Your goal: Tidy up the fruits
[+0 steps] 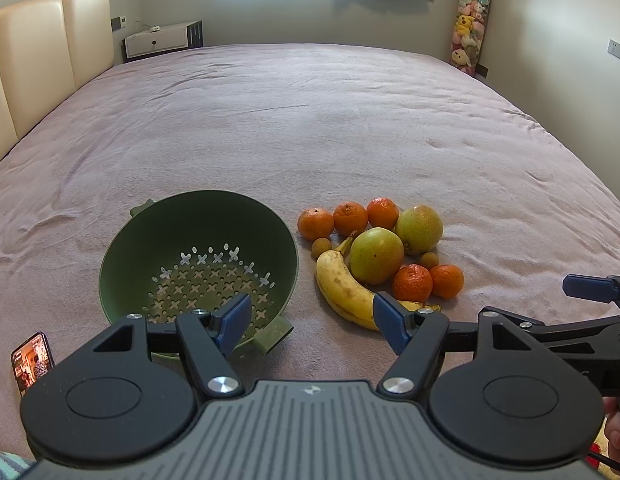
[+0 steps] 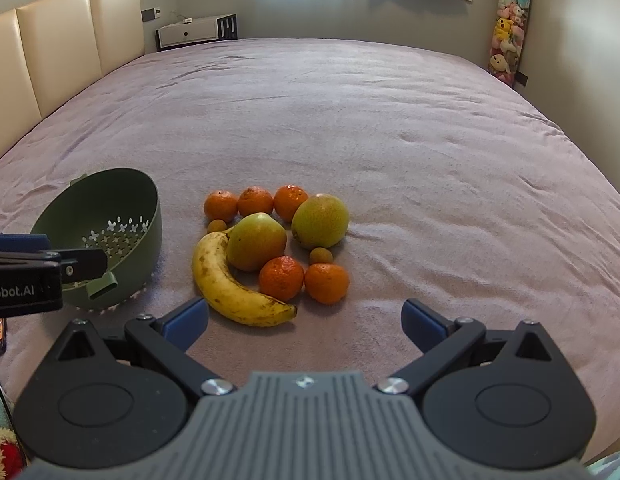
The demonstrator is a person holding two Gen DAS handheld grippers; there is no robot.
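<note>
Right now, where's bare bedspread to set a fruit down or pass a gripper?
Free: the strip between the colander and banana; everything right of the tangerines; the whole far bed. The colander is empty. Crowded: the fruit cluster around the pears, pieces touching.

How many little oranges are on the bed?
5. Three sit in a row at the far edge of the fruit pile; two sit side by side at the near right. None seems hidden.
</note>
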